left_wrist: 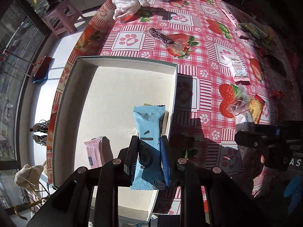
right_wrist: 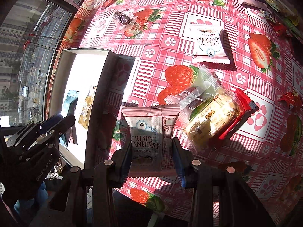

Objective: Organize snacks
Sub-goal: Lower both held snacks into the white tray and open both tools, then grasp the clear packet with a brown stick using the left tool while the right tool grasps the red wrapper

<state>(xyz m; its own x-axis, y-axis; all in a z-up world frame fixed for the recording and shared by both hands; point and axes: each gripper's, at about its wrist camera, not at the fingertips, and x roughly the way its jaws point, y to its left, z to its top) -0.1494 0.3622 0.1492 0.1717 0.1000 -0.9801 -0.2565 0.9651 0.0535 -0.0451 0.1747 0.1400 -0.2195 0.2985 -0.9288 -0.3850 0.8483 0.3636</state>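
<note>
snacks are split between the white box [left_wrist: 79, 87] at the table's left edge and a loose scatter on the strawberry tablecloth [left_wrist: 198, 19], which suggests the box is the collecting place. the left gripper [left_wrist: 149, 151] is closed on a light blue packet [left_wrist: 148, 124], pinching it across its narrow width so the long wrapper points forward over the box's right-hand side; held that way it can likely be laid flat beside the yellow packet [right_wrist: 88, 109] that already lies against the box wall. a pink packet [left_wrist: 94, 151] lies in the near part of the box, apart from the blue one. the right gripper [right_wrist: 151, 157] is clamped on a crispy cranberry packet [right_wrist: 149, 132], gripped by its two long edges with the printed face up, over the cloth just right of the box wall; whether it rests on the cloth or is lifted off it cannot be told. it seems to be next in line for the box. a second cranberry packet [right_wrist: 208, 45] lies farther off, and a clear-wrapped golden pastry [right_wrist: 210, 121] with a red wrapper [right_wrist: 240, 113] beside it sits just right of the held one. a dark bar in clear wrap [left_wrist: 161, 36] and a crumpled white plastic bag [left_wrist: 128, 1] lie well beyond the box, not yet sorted.
</note>
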